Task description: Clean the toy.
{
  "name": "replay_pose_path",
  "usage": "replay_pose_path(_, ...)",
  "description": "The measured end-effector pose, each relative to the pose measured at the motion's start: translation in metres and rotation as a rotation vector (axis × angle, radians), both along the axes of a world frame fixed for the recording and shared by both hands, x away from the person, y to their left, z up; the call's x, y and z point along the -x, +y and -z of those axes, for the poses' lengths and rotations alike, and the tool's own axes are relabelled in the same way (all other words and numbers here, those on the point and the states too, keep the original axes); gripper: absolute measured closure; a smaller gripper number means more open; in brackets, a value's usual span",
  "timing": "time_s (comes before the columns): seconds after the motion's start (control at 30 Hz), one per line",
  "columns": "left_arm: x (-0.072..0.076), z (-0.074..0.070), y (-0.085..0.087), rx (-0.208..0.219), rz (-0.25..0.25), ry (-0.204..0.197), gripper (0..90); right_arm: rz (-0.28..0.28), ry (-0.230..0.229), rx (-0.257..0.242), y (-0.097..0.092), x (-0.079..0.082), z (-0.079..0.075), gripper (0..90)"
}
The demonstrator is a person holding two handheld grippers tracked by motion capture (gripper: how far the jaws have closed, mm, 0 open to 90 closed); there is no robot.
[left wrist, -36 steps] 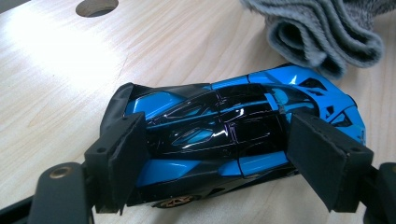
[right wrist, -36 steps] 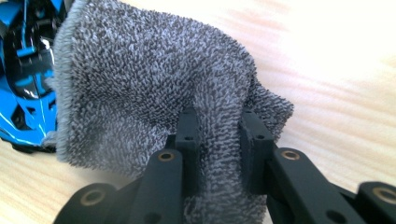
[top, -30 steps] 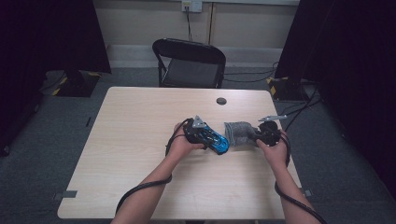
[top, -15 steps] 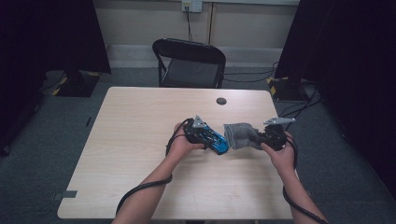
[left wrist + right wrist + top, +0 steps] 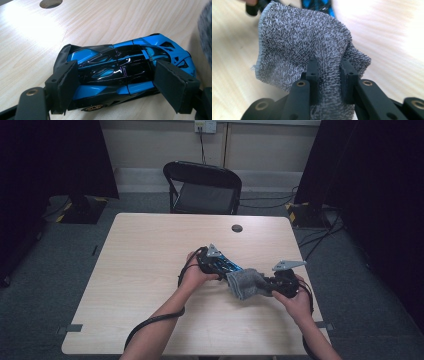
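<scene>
Pale wood table point(image 5: 150, 270) fills the middle of the high view, with a black chair point(image 5: 202, 185) beyond it. At centre right my left gripper point(image 5: 113, 82) clamps the blue and black toy car point(image 5: 125, 67) across its body, pressed down on the wood. My right gripper point(image 5: 328, 75), jaws narrow, pinches a fold of the grey cloth point(image 5: 304, 47), which hangs just beside the car's far end. To wipe well, I judge I should keep the car pinned flat, lead with the loose cloth rather than the jaws, and stroke along the bodywork with light pressure.
</scene>
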State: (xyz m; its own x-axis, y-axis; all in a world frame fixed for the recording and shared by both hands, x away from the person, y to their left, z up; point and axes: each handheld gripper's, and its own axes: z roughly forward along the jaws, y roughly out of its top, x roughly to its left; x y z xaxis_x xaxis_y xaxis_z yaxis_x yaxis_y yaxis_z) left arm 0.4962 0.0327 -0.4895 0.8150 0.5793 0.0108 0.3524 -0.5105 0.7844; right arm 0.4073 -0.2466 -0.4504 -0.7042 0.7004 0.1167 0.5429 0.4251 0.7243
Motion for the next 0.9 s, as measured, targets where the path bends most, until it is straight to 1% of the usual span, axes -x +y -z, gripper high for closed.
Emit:
replay_pose_path(0.17,0.001,0.0,-0.001,0.0,-0.002,-0.002,20.3,-0.05,0.026,0.026,0.014,0.008,0.012,73.1)
replay_pose_path(0.2,0.001,0.0,-0.001,0.001,0.0,-0.003,20.2,-0.059,0.032,0.037,0.017,0.009,0.014,73.1)
replay_pose_path(0.27,0.001,0.0,-0.001,0.0,0.003,-0.001,20.2,-0.068,0.033,0.075,0.022,0.01,0.018,73.0)
replay_pose_path(0.43,0.001,0.0,-0.001,0.0,0.004,0.001,20.2,-0.057,0.044,0.095,0.024,0.005,0.025,73.0)
replay_pose_path(0.57,0.001,0.0,-0.001,0.0,0.005,-0.002,20.2,-0.048,0.05,0.094,0.022,0.003,0.028,73.0)
replay_pose_path(0.9,0.001,0.0,-0.001,0.001,0.003,-0.002,20.2,-0.039,0.043,0.104,0.021,0.0,0.028,72.9)
